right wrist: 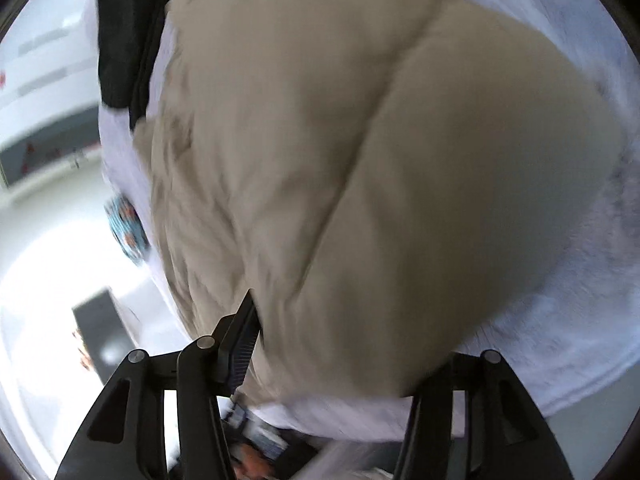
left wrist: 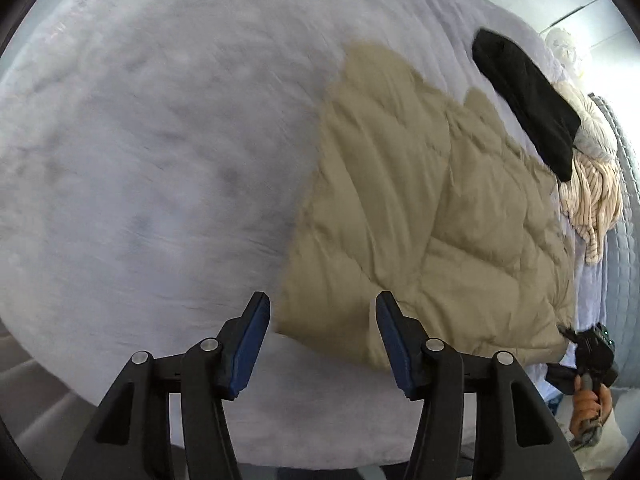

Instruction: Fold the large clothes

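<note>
Left wrist view: beige jacket (left wrist: 432,216) already folded compact on white bed (left wrist: 140,140). Left claw (left wrist: 323,344) wide, empty. Right claw (right wrist: 340,360) wide, over jacket edge. Clothes pile (left wrist: 592,184) beside, unfolded.

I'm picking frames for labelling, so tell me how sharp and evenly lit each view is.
Left wrist view: fisheye bend, motion smear across the pale fleece blanket, while the beige quilted jacket and black garment stay fairly readable. Right wrist view: much blurrier, the jacket's quilting smeared, and the room at left is blown out to white glare.
</note>
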